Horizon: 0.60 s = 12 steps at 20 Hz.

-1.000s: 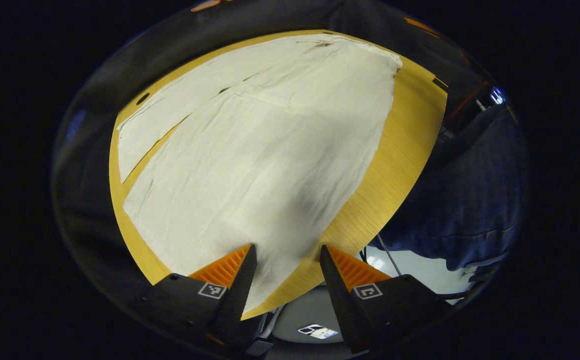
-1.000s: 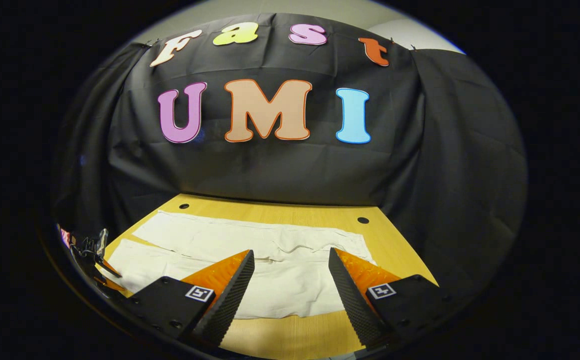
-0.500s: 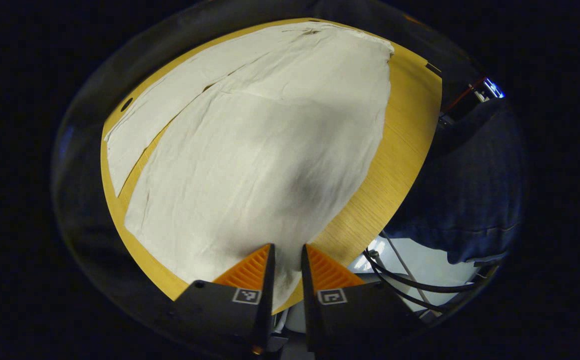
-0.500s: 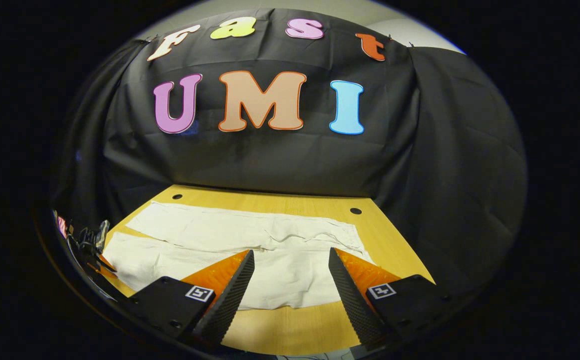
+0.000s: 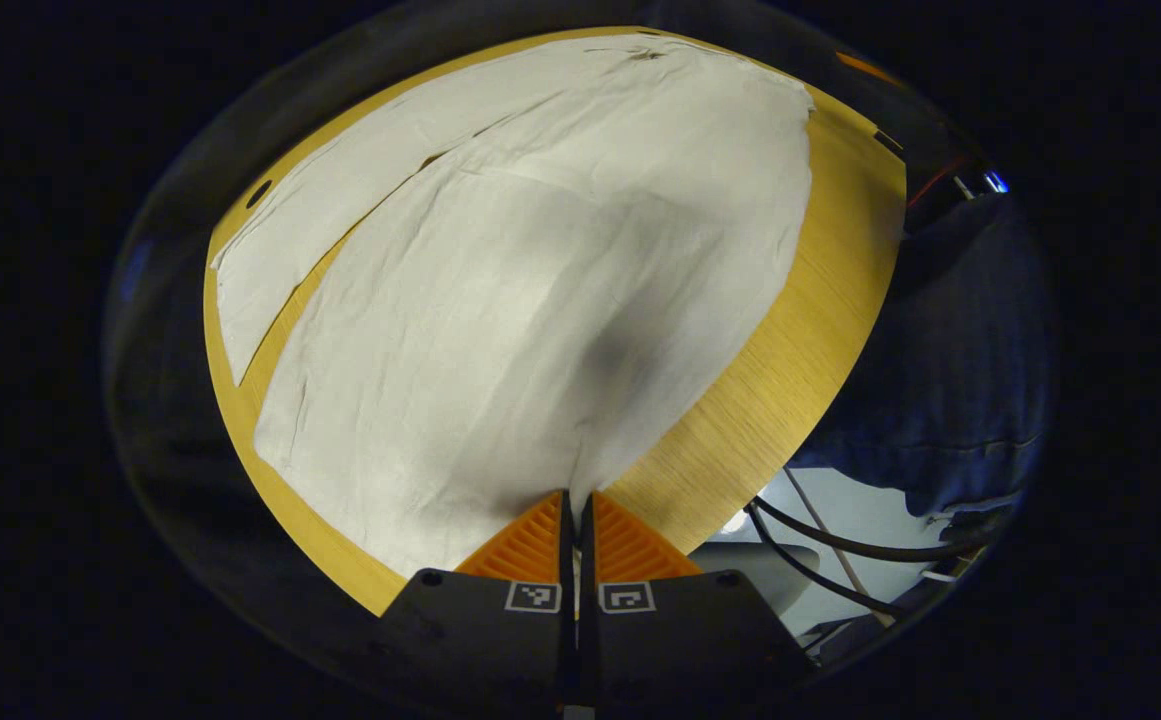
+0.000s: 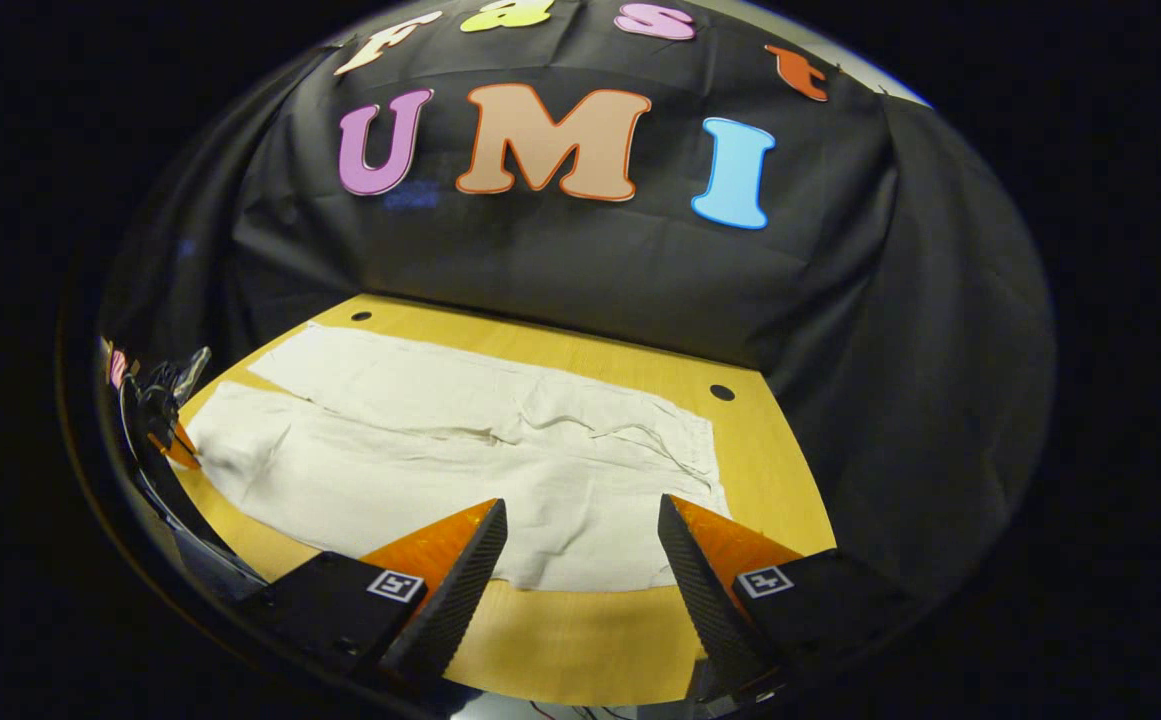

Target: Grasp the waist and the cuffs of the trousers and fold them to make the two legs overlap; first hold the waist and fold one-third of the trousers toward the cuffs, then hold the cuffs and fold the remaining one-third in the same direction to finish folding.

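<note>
The trousers (image 5: pixel 530 270) lie spread flat on the worktop (image 5: pixel 790 330) — the left gripper (image 5: pixel 572 510) pinches the near cuff's corner between both fingers. The right gripper (image 6: pixel 580 520) hovers near the waist, fingers spread apart.

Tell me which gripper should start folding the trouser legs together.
Left. The left gripper is shut on the trousers at the near cuff; the right gripper hangs open above the waist edge.
</note>
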Each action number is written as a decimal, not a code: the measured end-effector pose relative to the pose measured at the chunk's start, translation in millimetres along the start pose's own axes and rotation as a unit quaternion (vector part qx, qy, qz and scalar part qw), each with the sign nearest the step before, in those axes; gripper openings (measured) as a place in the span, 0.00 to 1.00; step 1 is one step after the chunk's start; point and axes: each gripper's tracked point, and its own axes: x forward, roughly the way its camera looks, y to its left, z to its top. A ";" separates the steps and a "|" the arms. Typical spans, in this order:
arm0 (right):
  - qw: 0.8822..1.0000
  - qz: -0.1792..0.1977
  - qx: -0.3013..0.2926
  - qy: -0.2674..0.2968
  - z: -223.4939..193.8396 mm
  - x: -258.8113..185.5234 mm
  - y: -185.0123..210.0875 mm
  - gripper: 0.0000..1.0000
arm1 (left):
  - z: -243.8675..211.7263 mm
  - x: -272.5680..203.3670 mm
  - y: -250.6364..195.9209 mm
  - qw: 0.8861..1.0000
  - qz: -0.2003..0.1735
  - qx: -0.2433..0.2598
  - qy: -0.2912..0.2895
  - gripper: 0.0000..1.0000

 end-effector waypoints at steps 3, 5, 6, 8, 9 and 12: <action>0.997 0.038 -0.054 0.041 -25.4 23.4 -10.2 0.98 | 0.4 0.2 -0.6 1.000 0.007 -0.011 0.004 0.00; 0.991 0.069 -0.096 0.066 -43.3 31.9 -12.4 0.97 | 0.4 0.1 -0.6 1.000 0.011 -0.018 0.011 0.00; 0.986 0.085 -0.116 0.081 -52.8 37.6 -13.2 0.98 | 0.8 1.0 -0.1 1.000 0.012 -0.020 0.013 0.00; 0.975 0.123 -0.152 0.108 -69.1 49.4 -10.2 0.98 | 0.5 2.0 0.2 0.999 0.013 -0.024 0.018 0.00; 0.968 0.144 -0.166 0.122 -76.8 53.8 -5.4 0.98 | 0.6 2.4 0.4 0.999 0.013 -0.024 0.021 0.00; 0.945 0.198 -0.209 0.156 -98.7 64.4 4.9 0.97 | 1.0 1.5 -1.6 0.999 0.018 -0.026 0.031 0.00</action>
